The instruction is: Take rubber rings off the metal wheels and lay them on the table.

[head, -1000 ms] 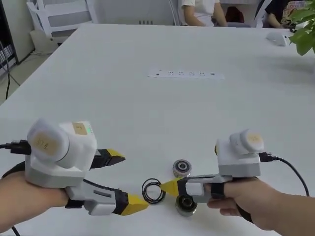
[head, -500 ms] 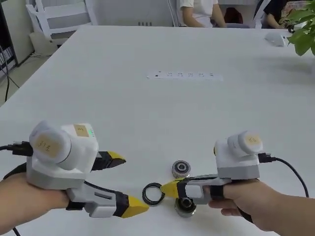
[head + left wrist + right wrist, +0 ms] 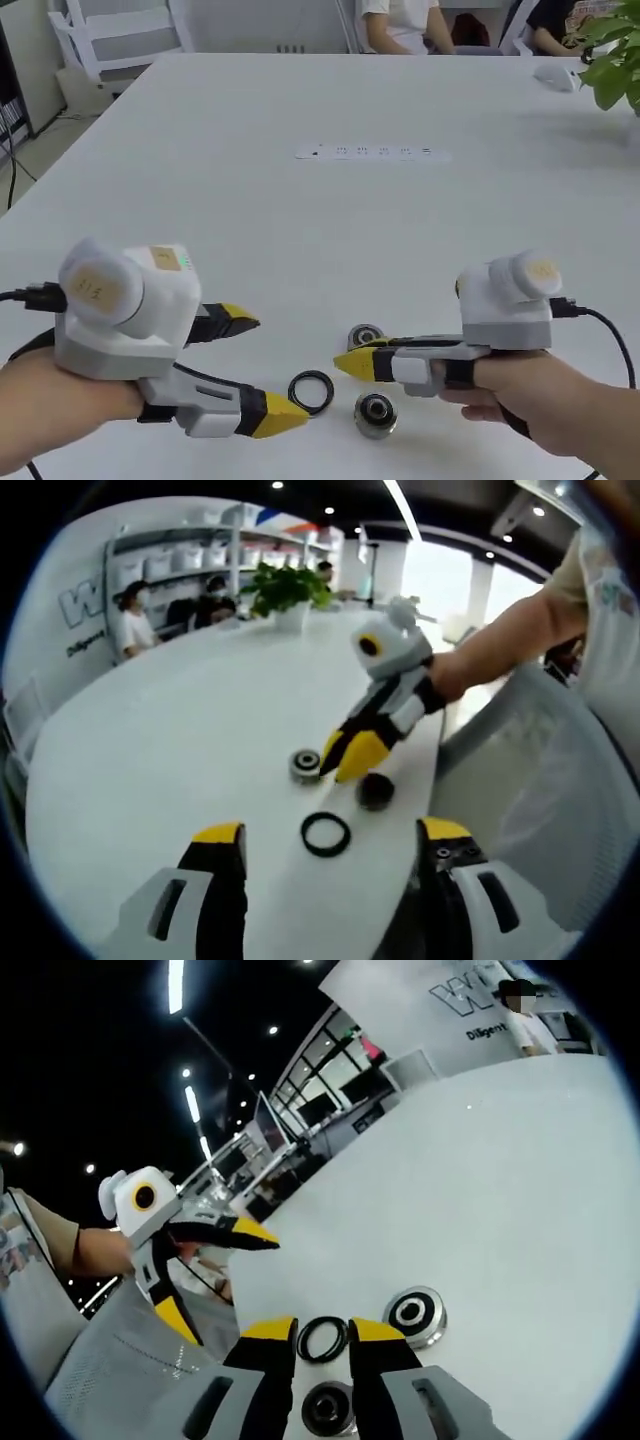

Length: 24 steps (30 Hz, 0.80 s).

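Close to the near edge of the white table (image 3: 300,220), one black rubber ring (image 3: 311,390) lies flat and on its own, touching neither gripper. Two metal wheels sit just to its right. The farther wheel (image 3: 366,336) is silver with a dark bore and is partly hidden behind the right gripper's jaws in the head view. The nearer wheel (image 3: 375,413) lies closest to the table's edge, just beside the ring and apart from it. In the left gripper view the nearer wheel looks darker than the other, perhaps from rubber around it, though the picture is too coarse to be sure. The left gripper (image 3: 255,370) hangs over the near left part of the table with its yellow-tipped jaws spread wide and nothing between them, pointing towards the ring. The right gripper (image 3: 358,362) reaches in from the right, above the table and between the two wheels. Its jaws are drawn close, with only a narrow gap, and they hold nothing. In the right gripper view the ring shows through that gap, beyond the tips. A hand (image 3: 50,410) holds the left gripper and another hand (image 3: 530,400) holds the right. A white power strip (image 3: 370,152) lies toward the far edge of the table, and a leafy plant (image 3: 610,70) stands at its far right corner.
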Each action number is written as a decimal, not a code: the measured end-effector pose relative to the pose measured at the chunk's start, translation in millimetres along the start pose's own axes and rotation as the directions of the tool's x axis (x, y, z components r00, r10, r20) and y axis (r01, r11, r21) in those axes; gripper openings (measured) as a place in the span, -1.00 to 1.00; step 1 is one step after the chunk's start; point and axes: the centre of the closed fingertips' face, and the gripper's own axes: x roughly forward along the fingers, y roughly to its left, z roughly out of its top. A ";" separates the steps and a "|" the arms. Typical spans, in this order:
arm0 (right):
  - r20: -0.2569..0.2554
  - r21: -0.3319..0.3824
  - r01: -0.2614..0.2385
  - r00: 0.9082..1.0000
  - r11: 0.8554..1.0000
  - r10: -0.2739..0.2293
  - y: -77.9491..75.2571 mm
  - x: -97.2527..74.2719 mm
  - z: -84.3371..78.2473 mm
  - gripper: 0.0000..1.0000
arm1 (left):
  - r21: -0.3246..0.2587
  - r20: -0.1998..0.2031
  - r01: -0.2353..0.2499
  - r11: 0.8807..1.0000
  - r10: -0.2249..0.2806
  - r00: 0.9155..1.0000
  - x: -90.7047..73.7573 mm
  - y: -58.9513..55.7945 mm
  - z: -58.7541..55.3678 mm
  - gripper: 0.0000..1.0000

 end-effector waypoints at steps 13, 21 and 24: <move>0.049 -0.202 0.061 0.997 0.977 -0.052 3.0 -40.4 17.4 -0.22 | -0.007 0.026 -0.007 1.000 0.007 1.000 -3.1 -1.9 10.2 0.42; 0.082 -0.278 0.100 0.993 0.956 -0.080 5.7 -62.9 22.9 0.01 | 0.001 0.030 -0.008 1.000 0.008 1.000 -6.5 -4.8 11.7 0.45; 0.078 -0.314 0.115 0.992 0.942 -0.095 7.0 -70.2 19.8 0.07 | -0.003 0.038 -0.015 1.000 0.015 0.999 -7.8 -3.0 12.3 0.46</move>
